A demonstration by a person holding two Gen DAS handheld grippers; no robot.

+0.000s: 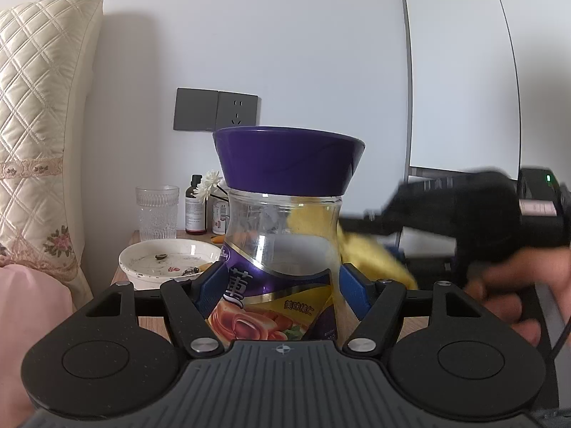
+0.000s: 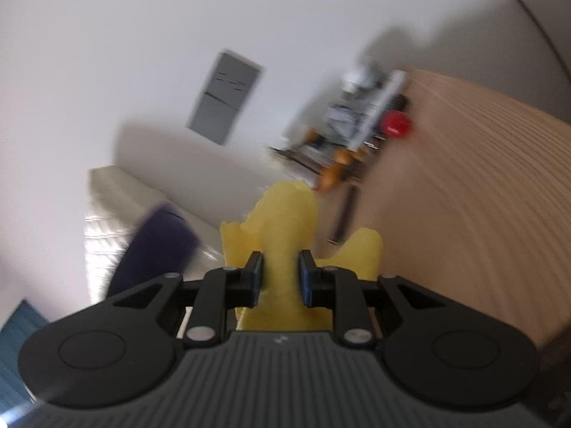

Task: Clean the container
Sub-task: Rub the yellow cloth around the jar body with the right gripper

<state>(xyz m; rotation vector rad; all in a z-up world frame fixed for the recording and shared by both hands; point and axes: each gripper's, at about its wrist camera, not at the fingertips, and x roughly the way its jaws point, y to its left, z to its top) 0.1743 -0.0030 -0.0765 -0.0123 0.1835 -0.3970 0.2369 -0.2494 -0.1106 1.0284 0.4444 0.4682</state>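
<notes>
White wall with a grey socket plate backed a small wooden table wedged beside a quilted headboard. A dirty white bowl sat at the table's near edge, a glass tumbler and brown bottle behind it, leaving little free surface. The left gripper pinched the clear jar low on its label, upright, purple lid on. Blurred, the right gripper clamped a yellow cloth, reaching level toward the jar's right side, where that cloth lay against the glass.
</notes>
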